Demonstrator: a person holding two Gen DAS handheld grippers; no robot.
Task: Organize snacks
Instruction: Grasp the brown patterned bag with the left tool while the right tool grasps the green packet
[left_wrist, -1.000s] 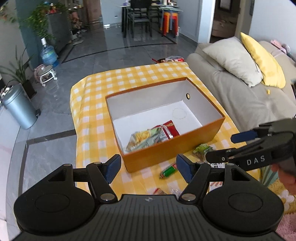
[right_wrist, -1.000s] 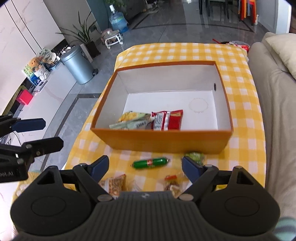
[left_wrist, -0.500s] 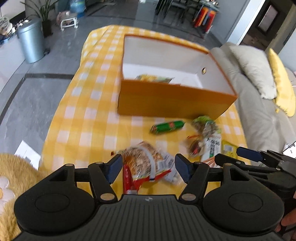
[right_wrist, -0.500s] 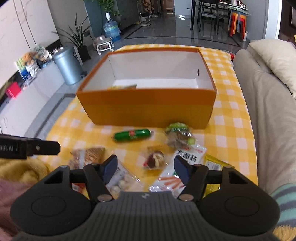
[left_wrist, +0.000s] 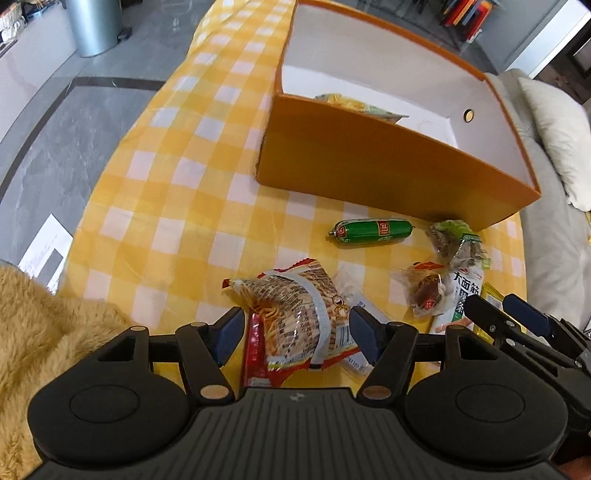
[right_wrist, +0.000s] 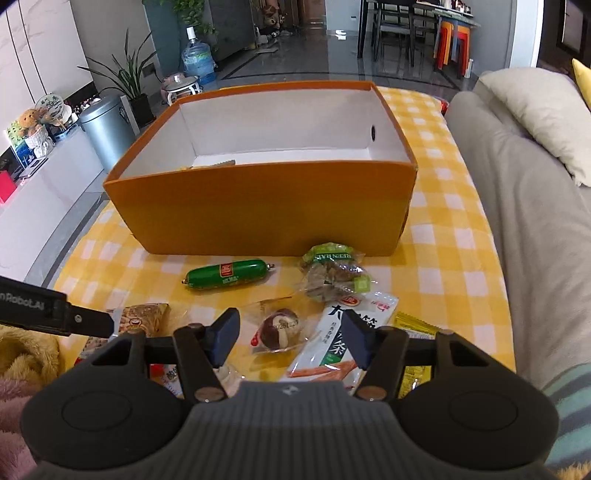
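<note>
An orange box (left_wrist: 369, 162) (right_wrist: 258, 210) with a white inside stands on the yellow checked table; a yellow packet (left_wrist: 351, 105) lies in it. In front of it lie a green sausage (left_wrist: 373, 229) (right_wrist: 229, 275), a green nut bag (right_wrist: 332, 273), a small clear pack with a brown sweet (right_wrist: 279, 328), a white strip packet (right_wrist: 343, 339) and a red noodle packet (left_wrist: 295, 314). My left gripper (left_wrist: 295, 336) is open, its jaws on either side of the noodle packet. My right gripper (right_wrist: 288, 336) is open, low over the brown sweet pack.
A grey sofa (right_wrist: 517, 192) with cushions runs along the right of the table. A yellow furry rug (left_wrist: 44, 332) lies at the near left. A metal bin (right_wrist: 107, 125) and plants stand on the floor to the far left.
Both grippers have come down and back from above the box to the loose snacks at the table's near edge. The left gripper's jaws now straddle the noodle packet.
</note>
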